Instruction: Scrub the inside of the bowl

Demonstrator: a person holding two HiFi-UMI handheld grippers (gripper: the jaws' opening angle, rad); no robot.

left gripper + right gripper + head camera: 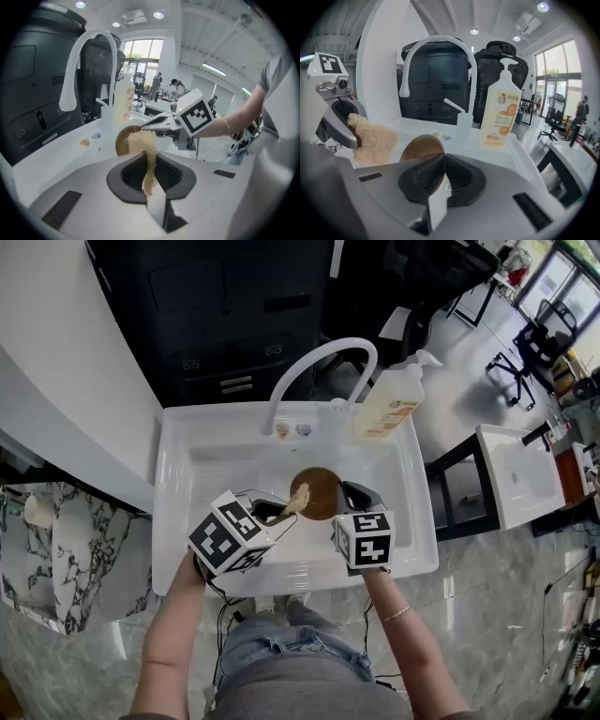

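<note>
Head view shows the round brown bowl (319, 491) raised on edge over the basin of the white rectangular sink (187, 484). It sits below the white arched faucet (319, 362) and apart from the white pump bottle of soap with an orange label (389, 401) on the rear ledge. The right gripper (351, 497) has its jaws clamped on the bowl's right rim; the right gripper view shows the wall pinched between the ribbed pads. The left gripper (279, 510) has its jaws closed on a beige fluffy scrubbing pad (300, 497). In the left gripper view, the pad's free end stands in front of the bowl's opening. Whether it presses on the inner surface cannot be settled from any view. Assessment: holding the bowl and positioning the tool are complete, and the scrubbing stroke itself appears to be at or near contact. No water or foam is visible, and the interior reads as an even brown, so the portion already scrubbed cannot be determined. Remaining work is likely to be passing the pad around the inner wall and bottom.
</note>
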